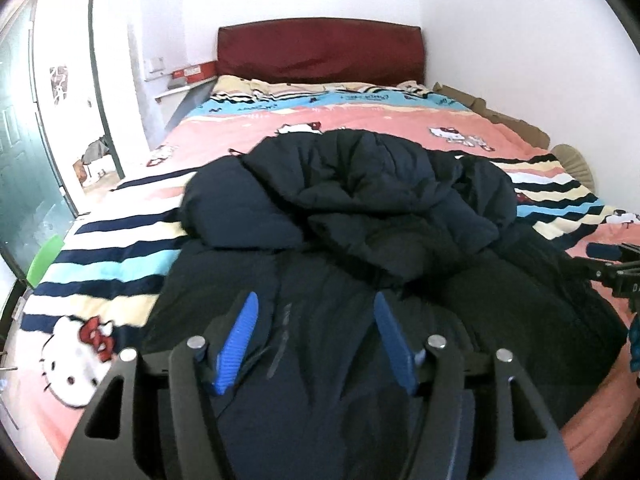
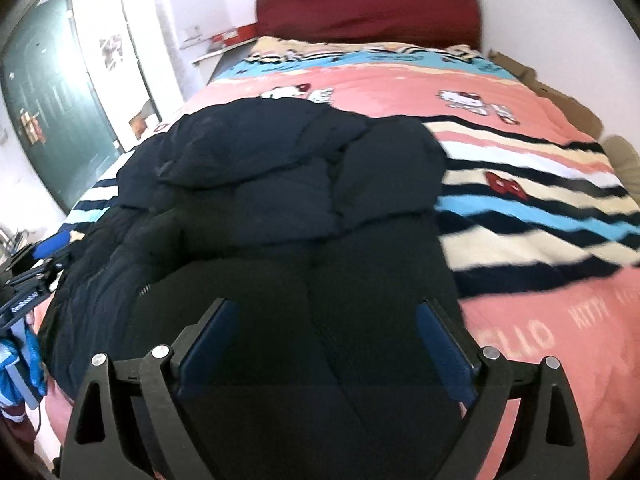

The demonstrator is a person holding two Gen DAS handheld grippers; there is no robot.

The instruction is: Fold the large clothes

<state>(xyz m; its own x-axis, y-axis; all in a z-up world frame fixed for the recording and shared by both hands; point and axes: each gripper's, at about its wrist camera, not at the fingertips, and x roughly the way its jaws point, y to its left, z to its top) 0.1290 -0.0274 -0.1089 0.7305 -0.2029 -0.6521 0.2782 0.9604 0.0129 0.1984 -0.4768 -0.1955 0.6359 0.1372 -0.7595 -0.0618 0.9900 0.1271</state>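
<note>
A large dark navy puffer jacket (image 1: pixel 360 216) lies on the bed, its sleeves folded in over the body and its hood at the far end. It also shows in the right wrist view (image 2: pixel 280 184). My left gripper (image 1: pixel 316 300) is open, its blue pads spread just above the jacket's near hem. My right gripper (image 2: pixel 326 304) is open too, wide apart over the near right part of the jacket. Neither holds cloth. The right gripper shows at the left view's right edge (image 1: pixel 616 268); the left gripper shows at the right view's left edge (image 2: pixel 36 272).
The bed carries a pink, blue and striped cartoon-cat blanket (image 1: pixel 100 256) and a dark red headboard (image 1: pixel 320 50). A white wall runs along the right side (image 1: pixel 520 40). A green door (image 2: pixel 52 96) and a doorway stand at the left.
</note>
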